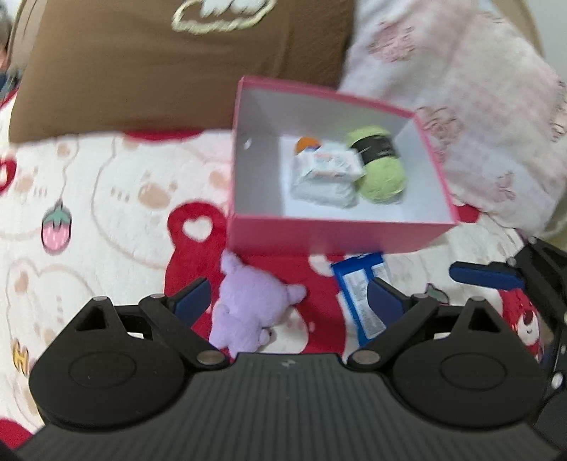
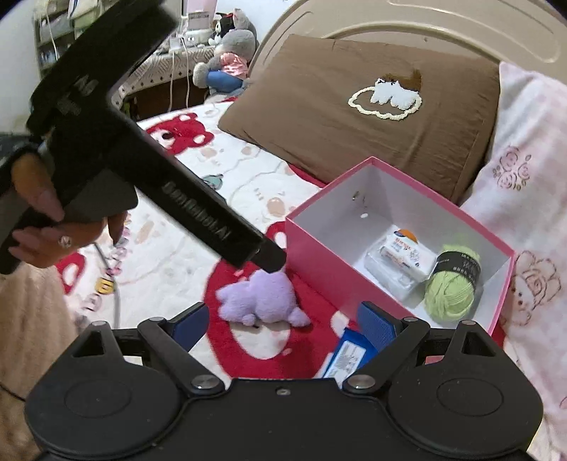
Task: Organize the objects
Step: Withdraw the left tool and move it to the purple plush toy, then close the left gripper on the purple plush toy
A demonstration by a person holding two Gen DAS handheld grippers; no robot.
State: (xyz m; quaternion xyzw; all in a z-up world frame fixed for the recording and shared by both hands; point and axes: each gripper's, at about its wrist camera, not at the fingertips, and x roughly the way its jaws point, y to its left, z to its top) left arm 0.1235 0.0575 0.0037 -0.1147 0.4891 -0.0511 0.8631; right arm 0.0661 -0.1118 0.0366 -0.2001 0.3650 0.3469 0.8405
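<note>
Plush toy (image 1: 248, 305) between open left tongs (image 1: 288, 294); right tongs (image 2: 283, 322) open, empty.

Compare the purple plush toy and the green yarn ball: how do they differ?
The purple plush toy lies on the blanket outside the pink box; the green yarn ball sits inside it, beside a tissue pack. The toy is lilac and plain; the yarn is light green with a dark paper band. Both look soft, and neither is gripped.

Brown pillow (image 2: 361, 117) against the headboard (image 2: 443, 32), pink floral pillow (image 2: 524, 170) beside it, red-and-white blanket (image 2: 219, 170) beneath.
</note>
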